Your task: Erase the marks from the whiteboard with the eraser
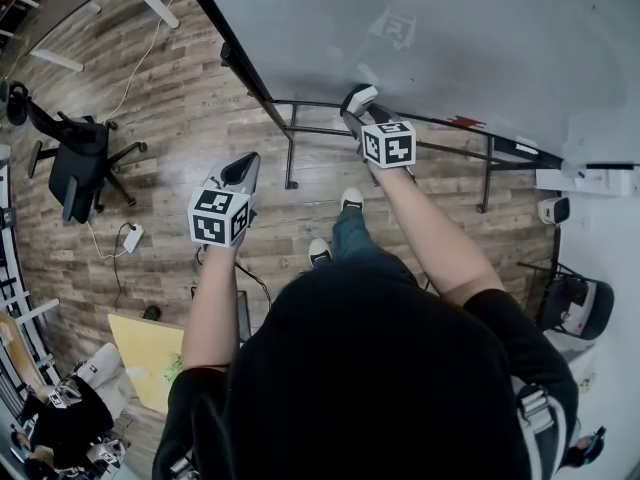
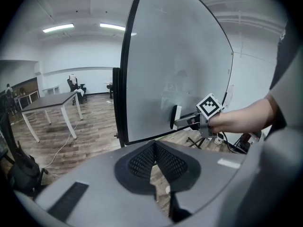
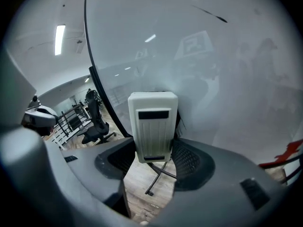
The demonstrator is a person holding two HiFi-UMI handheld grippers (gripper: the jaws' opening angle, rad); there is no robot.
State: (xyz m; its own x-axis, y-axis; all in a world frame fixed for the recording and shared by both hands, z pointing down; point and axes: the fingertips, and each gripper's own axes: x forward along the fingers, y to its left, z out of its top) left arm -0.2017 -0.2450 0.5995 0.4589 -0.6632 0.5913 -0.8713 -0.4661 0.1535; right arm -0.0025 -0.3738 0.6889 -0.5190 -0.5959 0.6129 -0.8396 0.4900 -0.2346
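Eraser [image 3: 152,126], clamped in the right claw [image 3: 154,146]: press flat against the whiteboard [image 3: 236,79], sweep toward the upper-right streak [image 3: 208,12]; left claw [image 2: 154,148] closed, empty.

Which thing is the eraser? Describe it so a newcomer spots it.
Find the big black-framed whiteboard. Near its lower edge, the right gripper clamps the eraser: a small white ribbed block with a dark slot, the only thing held against the board.

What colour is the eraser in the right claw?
The eraser is off-white, with a dark slot; right gripper view shows it best.
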